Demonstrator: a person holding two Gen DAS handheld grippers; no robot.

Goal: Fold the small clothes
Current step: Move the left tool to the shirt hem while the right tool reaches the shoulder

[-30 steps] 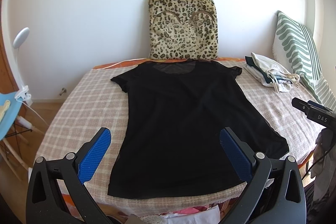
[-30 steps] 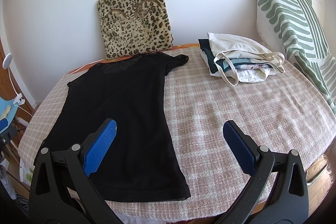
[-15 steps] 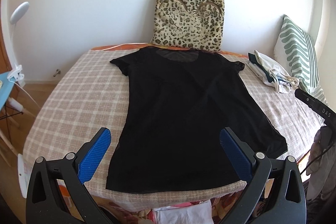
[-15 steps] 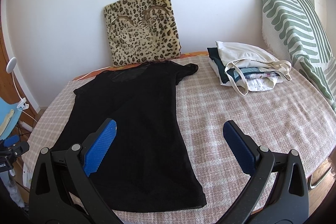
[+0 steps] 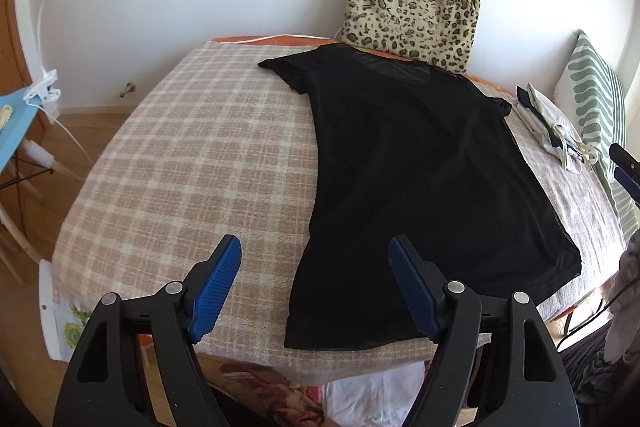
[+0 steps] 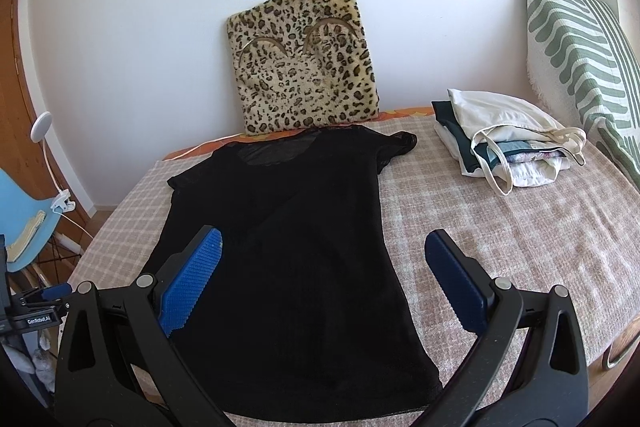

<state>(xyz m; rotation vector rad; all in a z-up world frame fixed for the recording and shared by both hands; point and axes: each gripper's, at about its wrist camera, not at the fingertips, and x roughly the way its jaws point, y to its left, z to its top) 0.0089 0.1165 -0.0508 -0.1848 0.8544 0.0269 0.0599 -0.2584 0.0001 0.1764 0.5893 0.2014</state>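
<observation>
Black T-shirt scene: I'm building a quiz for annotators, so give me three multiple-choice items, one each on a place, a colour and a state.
1. Where does the folded clothes pile sit?
A. right of the black T-shirt
B. on the shirt
C. on the floor

2. What colour are both grippers' pads?
A. red
B. blue
C. green

3. How does the shirt lie?
A. folded in half
B. rolled up
C. spread flat, unfolded

Answers: 1 A, the pile rests on the checked blanket beside the striped pillow. 2 B, blue on the left gripper and right gripper. 3 C, both sleeves and the hem show.
</observation>
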